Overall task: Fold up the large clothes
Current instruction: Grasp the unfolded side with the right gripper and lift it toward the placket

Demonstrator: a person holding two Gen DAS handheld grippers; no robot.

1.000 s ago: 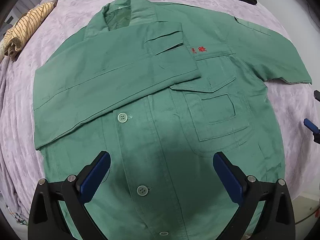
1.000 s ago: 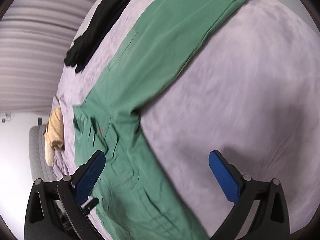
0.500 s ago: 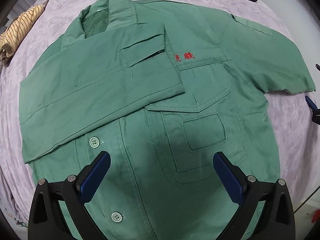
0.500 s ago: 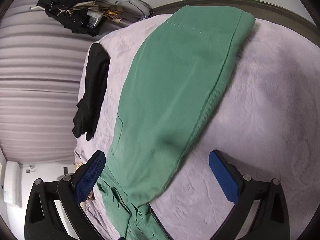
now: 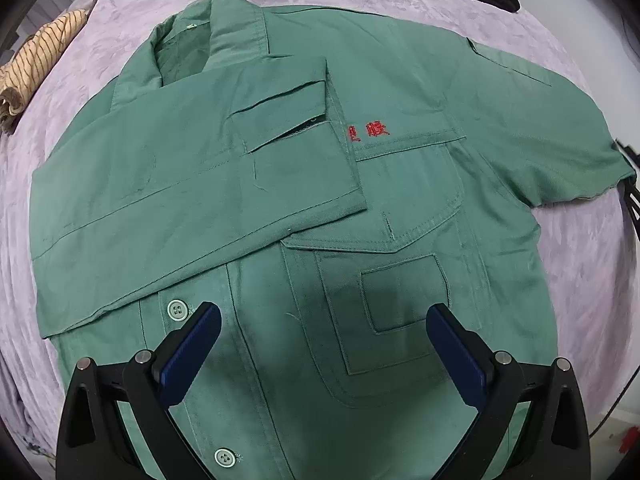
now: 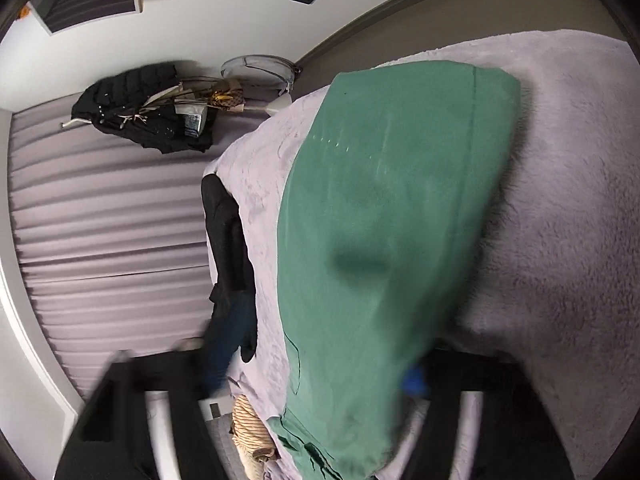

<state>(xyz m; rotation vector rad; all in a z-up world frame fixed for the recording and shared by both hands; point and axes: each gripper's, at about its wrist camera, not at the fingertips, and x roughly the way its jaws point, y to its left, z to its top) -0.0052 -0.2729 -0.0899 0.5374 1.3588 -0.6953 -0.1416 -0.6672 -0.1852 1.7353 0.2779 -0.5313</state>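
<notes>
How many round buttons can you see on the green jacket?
2. One button sits just below the folded-over sleeve, beside the left gripper's left pad. The other button is lower on the same placket, near the bottom edge. More may hide under the sleeve.

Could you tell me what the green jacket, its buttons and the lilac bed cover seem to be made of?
Green jacket: likely a woven cotton-type workwear twill, matte, with crisp stitched seams and flat creases. Buttons: probably moulded plastic, pale green with a slight sheen and four holes. Lilac bed cover: apparently a plush, fleece-like fabric, since its nap looks fuzzy and mottled.
</notes>
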